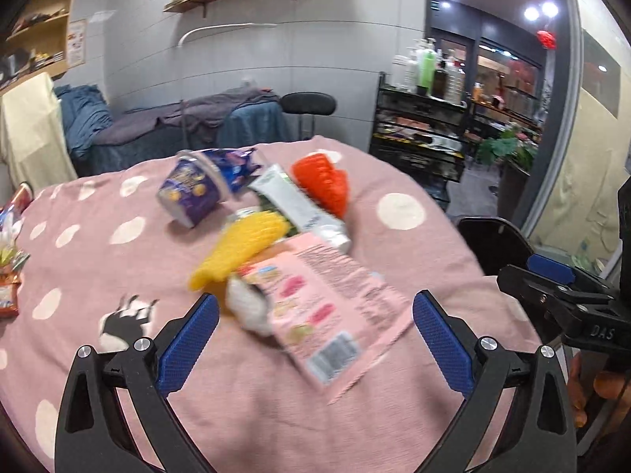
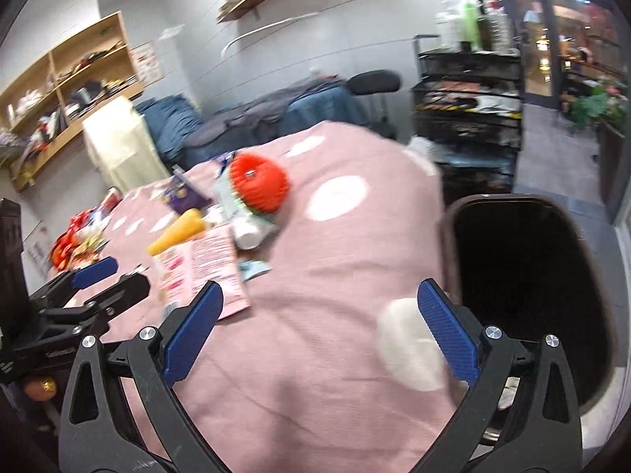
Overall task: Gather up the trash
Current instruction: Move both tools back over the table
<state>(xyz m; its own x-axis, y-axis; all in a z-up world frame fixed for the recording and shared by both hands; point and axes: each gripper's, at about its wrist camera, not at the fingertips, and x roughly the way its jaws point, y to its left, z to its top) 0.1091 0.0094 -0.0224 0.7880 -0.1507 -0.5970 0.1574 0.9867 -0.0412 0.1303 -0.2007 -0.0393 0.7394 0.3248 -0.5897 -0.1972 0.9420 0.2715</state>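
A pile of trash lies on the pink dotted tablecloth (image 1: 98, 244): a pink snack wrapper (image 1: 327, 307), a yellow foam net (image 1: 240, 248), a purple cup (image 1: 193, 191), a white tube (image 1: 299, 205) and an orange foam net (image 1: 323, 181). My left gripper (image 1: 315, 335) is open, its blue pads either side of the pink wrapper's near end, just above it. My right gripper (image 2: 319, 335) is open and empty over the bare cloth (image 2: 315, 315), right of the pile. The wrapper (image 2: 205, 268), orange net (image 2: 260, 187) and yellow net (image 2: 177, 232) show there too.
A dark open bin (image 2: 528, 295) stands beside the table's right edge; its rim shows in the left wrist view (image 1: 493, 236). More snack wrappers (image 1: 8, 276) lie at the table's left edge. A black rack of bottles (image 1: 422, 118) and a stool (image 1: 307, 104) stand behind.
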